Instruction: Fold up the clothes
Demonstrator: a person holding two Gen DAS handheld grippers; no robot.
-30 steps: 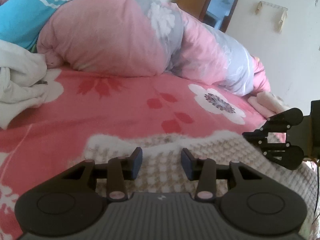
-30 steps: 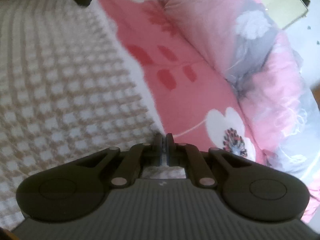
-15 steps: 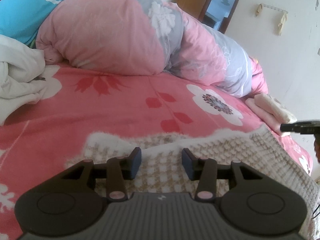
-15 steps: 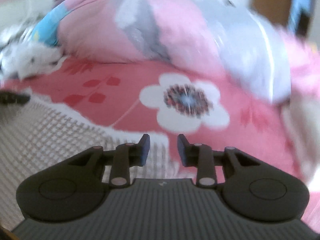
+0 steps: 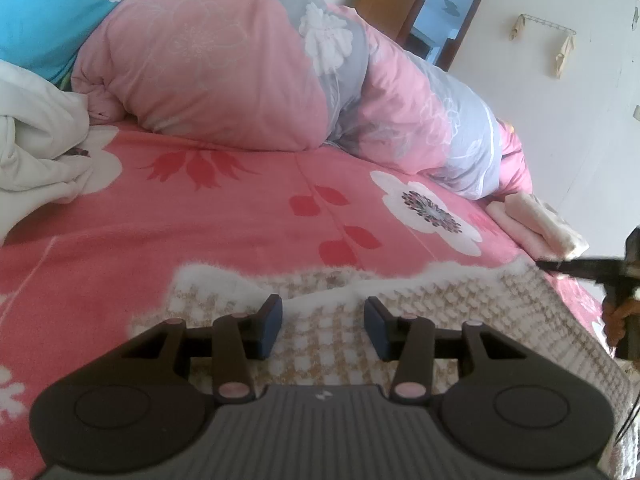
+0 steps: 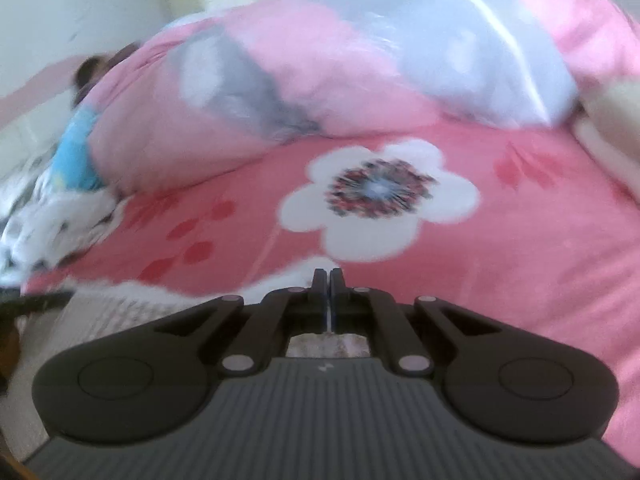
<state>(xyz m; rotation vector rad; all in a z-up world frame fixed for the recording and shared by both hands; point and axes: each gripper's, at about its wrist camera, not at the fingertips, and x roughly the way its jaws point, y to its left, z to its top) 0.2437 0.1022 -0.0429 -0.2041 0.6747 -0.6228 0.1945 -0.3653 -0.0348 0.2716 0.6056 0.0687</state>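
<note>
Fuzzy checked garment [image 5: 400, 320] on fleecy bedspread [image 5: 240, 220]

Pink quilt [image 5: 224, 76] heaped on flowered bedsheet [image 5: 224, 216].

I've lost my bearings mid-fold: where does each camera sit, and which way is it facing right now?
Left wrist: on the left gripper, jaws apart above the checked garment, facing the rolled pink quilt; the right gripper and a hand show at right.
Right wrist: on the right gripper, jaws together at the garment's fluffy edge, facing the same quilt; blurred.
Shared: the bedsheet's white flower, the quilt and the garment.
</note>
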